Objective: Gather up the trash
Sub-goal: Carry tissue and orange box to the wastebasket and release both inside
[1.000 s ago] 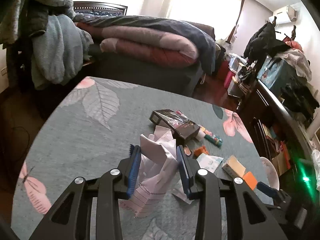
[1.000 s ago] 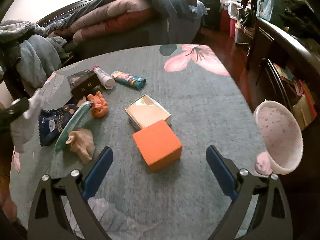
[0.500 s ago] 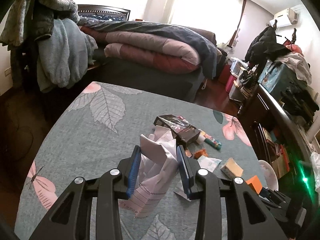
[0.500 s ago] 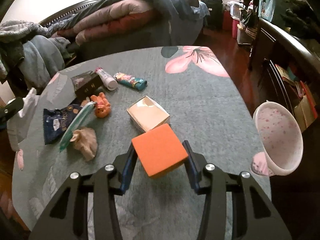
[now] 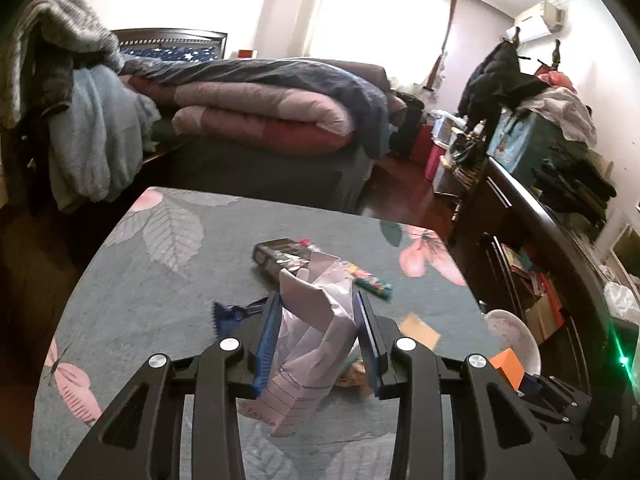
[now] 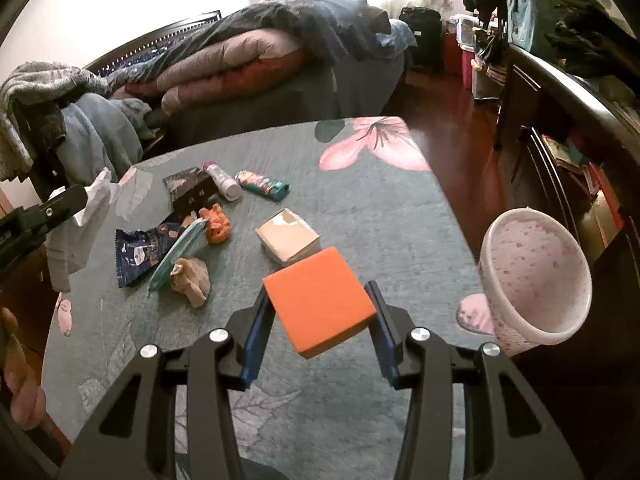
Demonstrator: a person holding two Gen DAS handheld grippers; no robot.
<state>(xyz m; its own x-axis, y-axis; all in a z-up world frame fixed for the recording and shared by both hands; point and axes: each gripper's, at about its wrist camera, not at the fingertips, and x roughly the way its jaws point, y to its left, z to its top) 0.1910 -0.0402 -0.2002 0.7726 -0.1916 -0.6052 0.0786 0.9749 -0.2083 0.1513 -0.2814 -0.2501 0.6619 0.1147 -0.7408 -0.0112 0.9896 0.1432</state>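
My left gripper (image 5: 316, 320) is shut on a crumpled sheet of lined paper (image 5: 310, 344) and holds it above the table. The paper also shows at the left of the right wrist view (image 6: 86, 216). My right gripper (image 6: 320, 308) is shut on an orange box (image 6: 320, 300), lifted above the table. A white bin with pink speckles (image 6: 534, 276) stands off the table's right edge, right of the orange box; it also shows in the left wrist view (image 5: 514, 340). On the table lie a blue snack wrapper (image 6: 140, 250), a teal wrapper (image 6: 178, 254), a brown paper wad (image 6: 192, 278) and orange scraps (image 6: 216, 226).
A tan box (image 6: 288, 238), a dark box (image 6: 188, 192), a white tube (image 6: 222, 180) and a colourful lighter (image 6: 262, 185) lie on the green flowered tablecloth (image 6: 360, 208). A bed with folded quilts (image 5: 260, 116) is behind, a dark sideboard (image 5: 540, 232) to the right.
My right gripper closed on the orange box and lifted it off the table. My left gripper rose higher with the lined paper in it.
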